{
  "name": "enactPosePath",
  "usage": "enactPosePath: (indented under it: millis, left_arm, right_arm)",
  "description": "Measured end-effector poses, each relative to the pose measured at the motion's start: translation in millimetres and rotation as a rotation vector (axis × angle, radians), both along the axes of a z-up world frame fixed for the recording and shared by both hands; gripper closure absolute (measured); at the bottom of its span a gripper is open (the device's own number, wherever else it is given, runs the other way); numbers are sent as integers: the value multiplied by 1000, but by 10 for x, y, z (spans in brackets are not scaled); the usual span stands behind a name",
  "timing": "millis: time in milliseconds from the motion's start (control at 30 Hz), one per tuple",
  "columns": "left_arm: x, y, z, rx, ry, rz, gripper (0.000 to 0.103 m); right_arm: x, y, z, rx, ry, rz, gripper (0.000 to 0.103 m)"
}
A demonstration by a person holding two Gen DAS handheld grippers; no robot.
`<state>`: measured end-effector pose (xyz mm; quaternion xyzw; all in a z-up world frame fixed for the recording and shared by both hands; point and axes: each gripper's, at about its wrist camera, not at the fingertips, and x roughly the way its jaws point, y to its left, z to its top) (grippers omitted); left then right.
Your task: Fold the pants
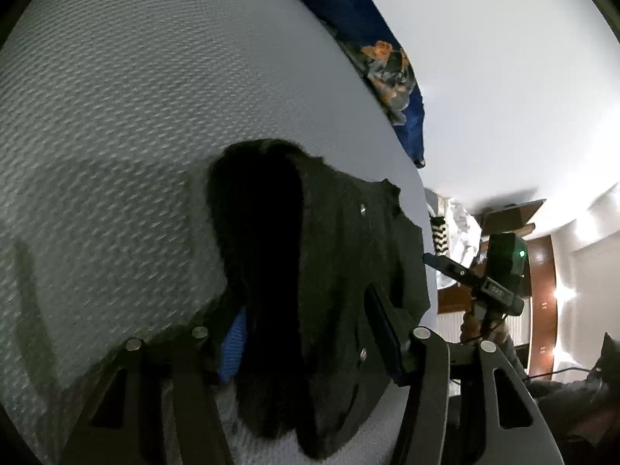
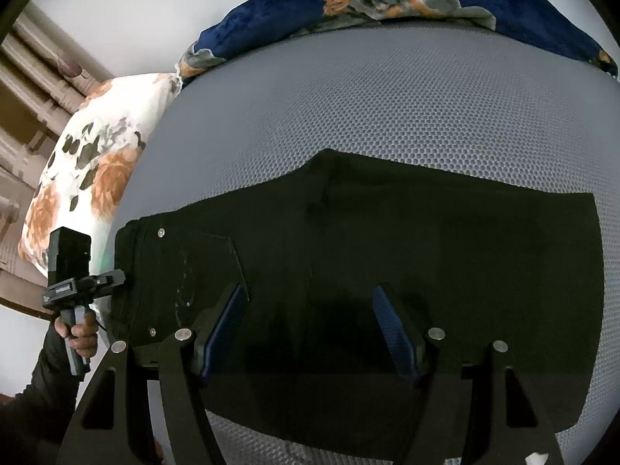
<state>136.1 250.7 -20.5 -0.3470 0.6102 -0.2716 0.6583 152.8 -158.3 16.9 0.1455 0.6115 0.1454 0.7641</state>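
Black pants [image 2: 387, 271] lie folded in a wide block on the grey textured mattress [image 2: 387, 97]. In the left wrist view the pants [image 1: 310, 271] fill the space between my left gripper's [image 1: 310, 341] fingers, which stand open around the waist end. My right gripper [image 2: 310, 329] is open and hovers just above the middle of the pants, holding nothing. The left gripper also shows in the right wrist view [image 2: 112, 279], at the waistband's left edge, with its fingertips at the cloth. The right gripper also shows in the left wrist view [image 1: 430, 261], beside the pants' edge.
A dark blue floral blanket [image 2: 387, 0] lies along the far edge of the mattress. A white floral pillow [image 2: 89, 162] sits at the left. A wooden door [image 1: 542, 310] and a radiator stand beyond the bed edge.
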Motion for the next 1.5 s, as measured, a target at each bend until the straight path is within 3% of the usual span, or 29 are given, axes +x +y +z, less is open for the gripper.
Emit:
enactPosePath:
  millis: [133, 233, 367, 667, 833, 1067, 1200, 1433, 1500]
  left_arm:
    - [15, -181, 24, 52, -24, 10, 51]
    - [-15, -240, 57, 95, -4, 46, 68]
    - [-33, -388, 328, 112, 6, 85, 77]
    - [36, -1241, 1046, 97, -8, 175, 78]
    - [206, -2059, 1252, 125, -49, 114, 78]
    - [368, -3092, 1106, 167, -66, 35, 78]
    - [370, -3589, 929, 268, -94, -38, 78]
    - [239, -4000, 649, 412, -129, -141, 75]
    - [197, -4023, 655, 419, -129, -154, 67]
  right_arm:
    - [-11, -82, 29, 6, -13, -22, 37]
    - [-40, -183, 78, 10, -32, -41, 37]
    - [-104, -378, 147, 23, -55, -82, 37]
    - [-303, -953, 323, 67, -118, -176, 37]
    - [-438, -1375, 440, 77, -164, -209, 37]
    - [-688, -2066, 429, 76, -180, -294, 36]
    - [-787, -2333, 331, 81, -165, -334, 36]
    - [-927, -2494, 92, 114, -146, -366, 36]
    - [-933, -2511, 60, 122, -146, -368, 36]
